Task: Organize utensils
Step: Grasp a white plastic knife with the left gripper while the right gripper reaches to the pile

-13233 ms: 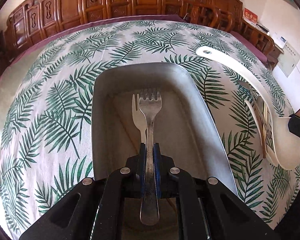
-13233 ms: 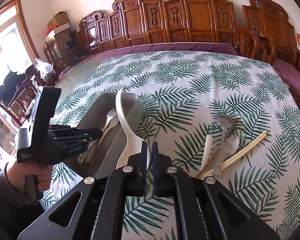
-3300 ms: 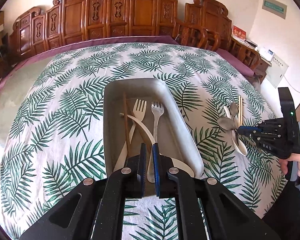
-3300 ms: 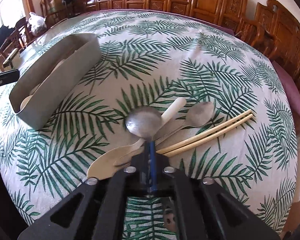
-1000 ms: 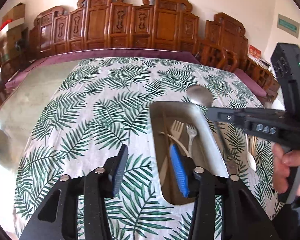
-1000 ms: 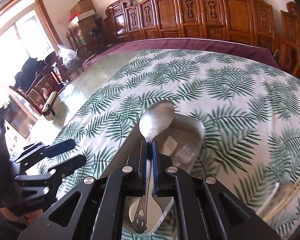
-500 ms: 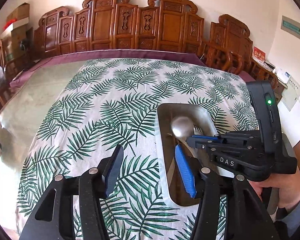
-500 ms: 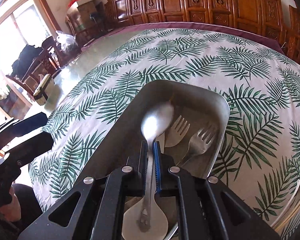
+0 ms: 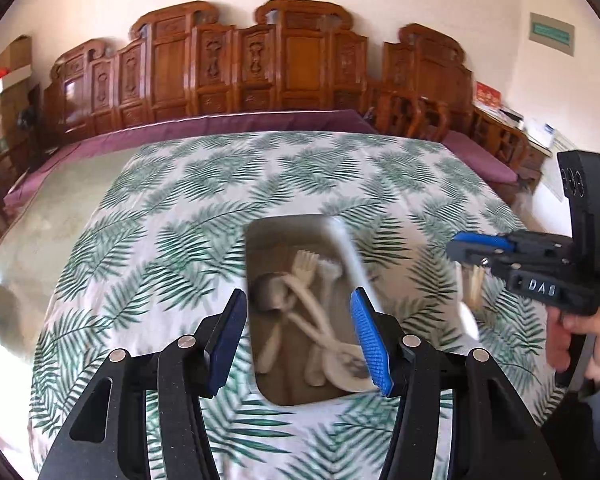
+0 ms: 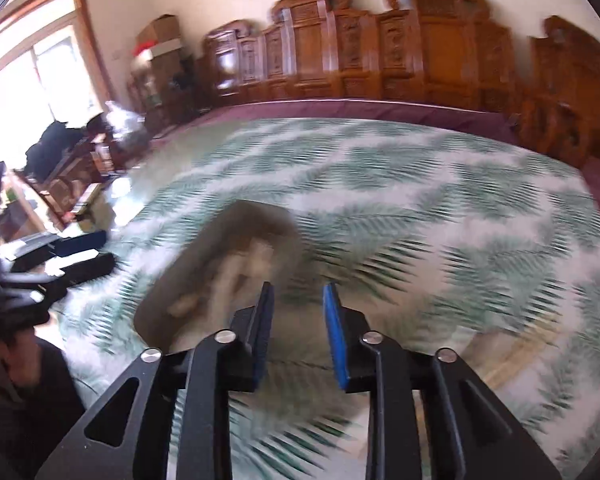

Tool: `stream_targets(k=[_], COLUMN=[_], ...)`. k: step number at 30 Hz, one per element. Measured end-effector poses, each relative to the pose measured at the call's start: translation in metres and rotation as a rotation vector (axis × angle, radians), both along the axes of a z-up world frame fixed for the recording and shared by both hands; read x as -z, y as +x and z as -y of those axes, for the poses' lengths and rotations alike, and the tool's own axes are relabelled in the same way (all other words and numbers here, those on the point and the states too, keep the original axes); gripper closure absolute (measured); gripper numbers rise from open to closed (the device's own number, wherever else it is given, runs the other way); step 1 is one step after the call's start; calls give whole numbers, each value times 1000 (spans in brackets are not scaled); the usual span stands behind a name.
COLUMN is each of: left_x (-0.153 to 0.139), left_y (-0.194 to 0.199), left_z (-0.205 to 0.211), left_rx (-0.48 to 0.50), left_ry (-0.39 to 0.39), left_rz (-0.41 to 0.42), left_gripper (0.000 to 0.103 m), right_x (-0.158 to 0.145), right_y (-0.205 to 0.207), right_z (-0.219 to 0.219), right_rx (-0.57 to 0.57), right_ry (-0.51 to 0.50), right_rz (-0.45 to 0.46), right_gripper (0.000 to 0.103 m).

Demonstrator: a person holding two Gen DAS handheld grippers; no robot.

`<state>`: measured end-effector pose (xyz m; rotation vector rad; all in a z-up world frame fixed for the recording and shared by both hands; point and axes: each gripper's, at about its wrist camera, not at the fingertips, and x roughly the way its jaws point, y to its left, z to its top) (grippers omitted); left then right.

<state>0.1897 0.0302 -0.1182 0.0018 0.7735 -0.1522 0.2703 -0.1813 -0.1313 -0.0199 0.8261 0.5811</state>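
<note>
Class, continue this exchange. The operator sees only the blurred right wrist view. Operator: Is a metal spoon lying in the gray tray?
Observer: Yes. The metal spoon lies in the gray tray, with its bowl by the left wall.
Operator: What is beside it?
Observer: A pale fork, with its tines toward the far wall.
Operator: Anything outside the tray?
Observer: A white spoon on the tablecloth, right of the tray.

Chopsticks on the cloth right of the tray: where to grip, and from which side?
Grip mid-length, coming straight down with the right gripper, its open jaws set across the long axis. The chopsticks lie flat on the tablecloth, seemingly side by side, so one crosswise pinch should take both. Motion blur hides their ends.
</note>
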Motion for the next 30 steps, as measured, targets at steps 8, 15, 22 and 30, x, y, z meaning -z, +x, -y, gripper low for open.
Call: stream_targets(k=[8, 15, 22, 30], left_x=[14, 46, 75, 102], left_y=[18, 41, 56, 64], left_z=[71, 133, 180, 195], left_rx=[117, 218, 278, 265], left_ry=[-16, -19, -13, 20], left_rz=[-59, -142, -224, -291], left_gripper=[51, 51, 62, 80], right_x=[30, 55, 68, 72], right_y=[17, 18, 25, 24], right_z=[111, 145, 149, 144], right_rx=[219, 271, 280, 260], right_ry=[-72, -86, -108, -105], right_rz=[-18, -48, -85, -102], right_gripper=[67, 60, 60, 60])
